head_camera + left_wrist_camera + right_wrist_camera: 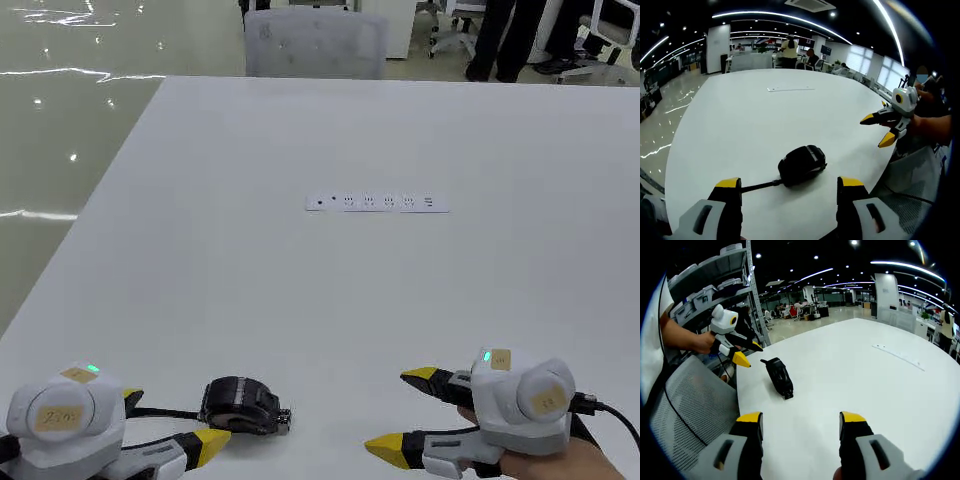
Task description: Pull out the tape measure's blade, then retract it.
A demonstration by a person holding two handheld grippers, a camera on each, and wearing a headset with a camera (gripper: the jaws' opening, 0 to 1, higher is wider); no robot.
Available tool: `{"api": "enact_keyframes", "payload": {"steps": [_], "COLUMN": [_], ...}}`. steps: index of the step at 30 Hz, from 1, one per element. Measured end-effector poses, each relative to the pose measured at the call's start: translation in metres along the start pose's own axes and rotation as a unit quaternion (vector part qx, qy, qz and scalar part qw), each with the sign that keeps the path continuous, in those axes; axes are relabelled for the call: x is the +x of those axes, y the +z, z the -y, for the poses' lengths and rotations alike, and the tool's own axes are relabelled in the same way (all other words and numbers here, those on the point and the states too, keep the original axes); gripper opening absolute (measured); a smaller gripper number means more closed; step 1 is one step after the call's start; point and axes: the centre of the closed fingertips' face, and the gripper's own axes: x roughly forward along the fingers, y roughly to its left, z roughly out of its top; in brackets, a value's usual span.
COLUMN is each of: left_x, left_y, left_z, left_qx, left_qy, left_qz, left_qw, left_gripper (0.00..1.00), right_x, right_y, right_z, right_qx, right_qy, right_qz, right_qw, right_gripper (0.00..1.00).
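Tape measure (240, 404) lies just ahead of spread left gripper (172, 420); right gripper (402, 412) also spread, well apart. Case judged rigid, weighty, smooth: clamp its flanks, pinch blade tab (284, 417).

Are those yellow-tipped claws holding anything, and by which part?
Nothing is held. The left gripper and right gripper both have open, empty jaws; the tape measure lies free on the table just ahead of the left one.

White table (250, 280), black tape measure (241, 403), white power strip (377, 203)
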Motion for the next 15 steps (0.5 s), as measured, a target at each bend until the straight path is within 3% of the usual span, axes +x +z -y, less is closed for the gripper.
{"api": "enact_keyframes", "payload": {"steps": [15], "left_x": [-0.021], "left_y": [-0.005], "left_z": [0.0], "left_qx": [0.009], "left_qy": [-0.028], "left_qz": [0.018], "left_qw": [0.9994], "left_gripper": [0.86], "right_x": [-0.038], "right_y": [-0.022], "right_z": [0.003], "right_qx": [0.008], "right_qy": [-0.035], "right_qz": [-0.007], "right_qw": [0.9993], "right_gripper": [0.67]}}
